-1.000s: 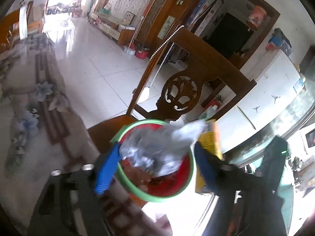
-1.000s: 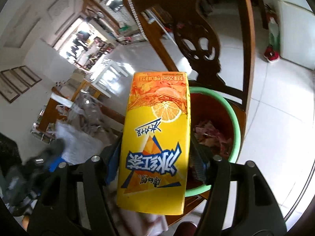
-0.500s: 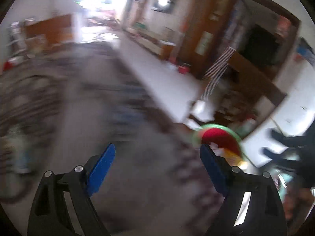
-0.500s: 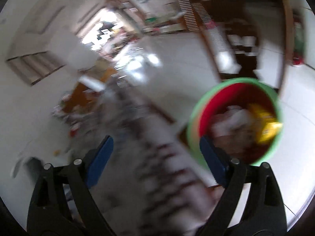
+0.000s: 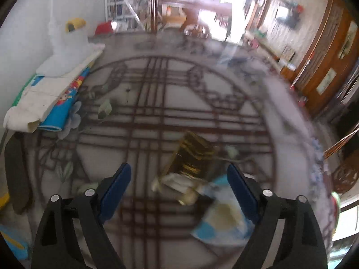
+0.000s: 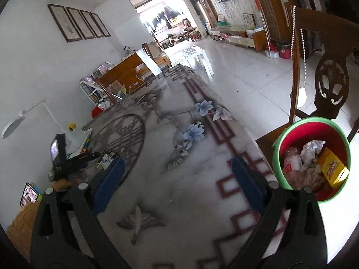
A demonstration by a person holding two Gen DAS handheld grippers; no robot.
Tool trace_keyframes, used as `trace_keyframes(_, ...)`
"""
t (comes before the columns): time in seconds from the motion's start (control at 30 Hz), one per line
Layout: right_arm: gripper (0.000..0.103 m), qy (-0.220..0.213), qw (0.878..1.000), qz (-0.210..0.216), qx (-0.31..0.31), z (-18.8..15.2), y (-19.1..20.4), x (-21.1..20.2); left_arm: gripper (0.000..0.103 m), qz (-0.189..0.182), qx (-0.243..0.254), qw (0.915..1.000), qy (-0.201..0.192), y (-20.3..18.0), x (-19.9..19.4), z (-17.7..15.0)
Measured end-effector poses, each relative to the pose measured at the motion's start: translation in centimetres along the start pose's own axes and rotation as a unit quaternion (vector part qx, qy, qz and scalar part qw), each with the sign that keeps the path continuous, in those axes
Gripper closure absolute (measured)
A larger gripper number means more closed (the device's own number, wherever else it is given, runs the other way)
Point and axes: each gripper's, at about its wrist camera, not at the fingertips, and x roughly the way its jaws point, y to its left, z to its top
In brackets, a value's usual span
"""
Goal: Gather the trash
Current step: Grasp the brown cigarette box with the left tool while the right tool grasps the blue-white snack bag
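Dropped since a second ago, yellow carton (image 6: 333,170) lies in bin (image 6: 278,143); right gripper (image 6: 177,181) opening, empty. Left gripper (image 5: 177,187), closing slightly, nothing yet pinched, nears blurred gold wrapper (image 5: 193,154), risking a misgrasp.

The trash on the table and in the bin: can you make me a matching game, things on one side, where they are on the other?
Things:
1. yellow juice carton
2. gold-striped wrapper
3. white bottle
4. bin

Places:
A. far corner of the table, on the books
B. on the chair seat
C. inside the bin
D. on the table, ahead of the left gripper

Pairs: 1-C, 2-D, 3-A, 4-B
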Motion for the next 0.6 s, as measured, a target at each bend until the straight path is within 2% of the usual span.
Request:
trace_keyframes(0.13,0.009,0.009,1.0,-0.006,-0.009,-0.2,0.1,0.4,0.02,0.022,0.042,0.9985,0.029,-0.9,3.0,0.9)
trace_keyframes(0.23,0.009,0.013,1.0,-0.009,-0.026,-0.4,0.7,0.7,0.021,0.031,0.049,0.9974,0.044,-1.2,4.1,1.1)
trace_keyframes(0.3,0.009,0.015,0.999,-0.011,-0.033,-0.5,0.9,0.8,0.026,0.021,0.045,0.9975,0.049,-1.3,4.3,1.0)
trace_keyframes(0.37,0.009,0.016,0.999,-0.012,-0.034,-0.5,1.0,0.8,0.044,0.011,0.041,0.9976,0.054,-1.3,4.5,0.7)
trace_keyframes(0.4,0.009,0.015,0.999,-0.012,-0.033,-0.5,1.0,0.8,0.047,0.01,0.047,0.9976,0.05,-1.4,4.2,0.4)
trace_keyframes(0.6,0.009,0.021,0.999,-0.018,-0.029,-0.7,0.9,1.0,0.05,-0.003,0.042,0.998,0.047,-0.4,1.8,-3.2)
